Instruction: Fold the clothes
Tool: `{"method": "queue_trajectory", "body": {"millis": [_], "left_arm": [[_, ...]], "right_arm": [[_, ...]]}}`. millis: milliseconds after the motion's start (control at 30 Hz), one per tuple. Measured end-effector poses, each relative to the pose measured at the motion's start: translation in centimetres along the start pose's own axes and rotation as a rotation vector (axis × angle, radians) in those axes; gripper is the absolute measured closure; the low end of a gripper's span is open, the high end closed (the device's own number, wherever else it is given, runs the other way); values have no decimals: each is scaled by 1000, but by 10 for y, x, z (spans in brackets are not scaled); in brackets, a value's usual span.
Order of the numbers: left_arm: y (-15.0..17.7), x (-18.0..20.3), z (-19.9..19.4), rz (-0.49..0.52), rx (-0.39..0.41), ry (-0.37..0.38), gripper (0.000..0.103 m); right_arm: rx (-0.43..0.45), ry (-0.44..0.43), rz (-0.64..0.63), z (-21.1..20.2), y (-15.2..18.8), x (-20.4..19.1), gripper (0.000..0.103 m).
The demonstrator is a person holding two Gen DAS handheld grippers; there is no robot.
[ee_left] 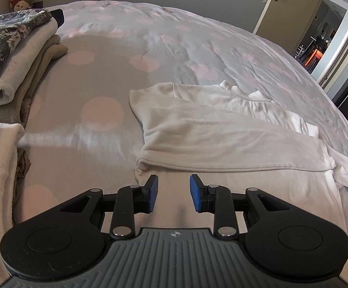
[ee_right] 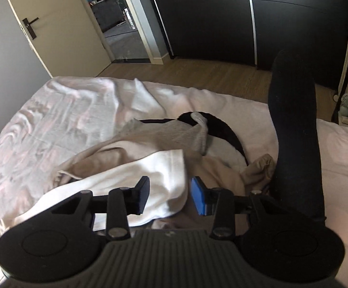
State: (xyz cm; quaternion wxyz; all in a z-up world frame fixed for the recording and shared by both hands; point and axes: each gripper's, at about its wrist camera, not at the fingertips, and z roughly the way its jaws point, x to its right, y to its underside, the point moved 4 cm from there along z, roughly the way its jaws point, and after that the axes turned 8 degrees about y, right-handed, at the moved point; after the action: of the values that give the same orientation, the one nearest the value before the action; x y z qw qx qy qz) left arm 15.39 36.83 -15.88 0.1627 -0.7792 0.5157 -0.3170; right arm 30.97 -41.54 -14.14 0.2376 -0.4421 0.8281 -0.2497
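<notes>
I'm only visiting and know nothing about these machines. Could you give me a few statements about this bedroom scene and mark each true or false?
1. Both grippers are clamped on cloth. False: the left gripper and the right gripper stand open, gripping nothing.
2. A cream garment lies folded over on the bed. True.
3. The folded stack has a dark floral piece on top. True.
4. The door is closed. False: it stands open.
5. The loose pile in the right view is neatly folded. False: it is rumpled.
</notes>
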Motion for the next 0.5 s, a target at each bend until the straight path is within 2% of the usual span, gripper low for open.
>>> {"method": "queue_trajectory", "body": {"millis": [133,200,233,333,500], "left_arm": [[5,1,0,-15,-10,-18,76],[6,0,-1,-20,-11,-27,76],[6,0,-1,-22,-12,-27,76],[7,1,-2,-30,-14,-26,75],[5,4,-12,-31,10,3,75]], "right_arm": [[-24,3,1,23,-1,3,63],[-37,-7,-2,30,0,3,75],[-43,-12,-3,34,0,3,85],[7,-3,-39,26,-1,-1,94],[75,8,-45,-5,-22,-5,98]]}}
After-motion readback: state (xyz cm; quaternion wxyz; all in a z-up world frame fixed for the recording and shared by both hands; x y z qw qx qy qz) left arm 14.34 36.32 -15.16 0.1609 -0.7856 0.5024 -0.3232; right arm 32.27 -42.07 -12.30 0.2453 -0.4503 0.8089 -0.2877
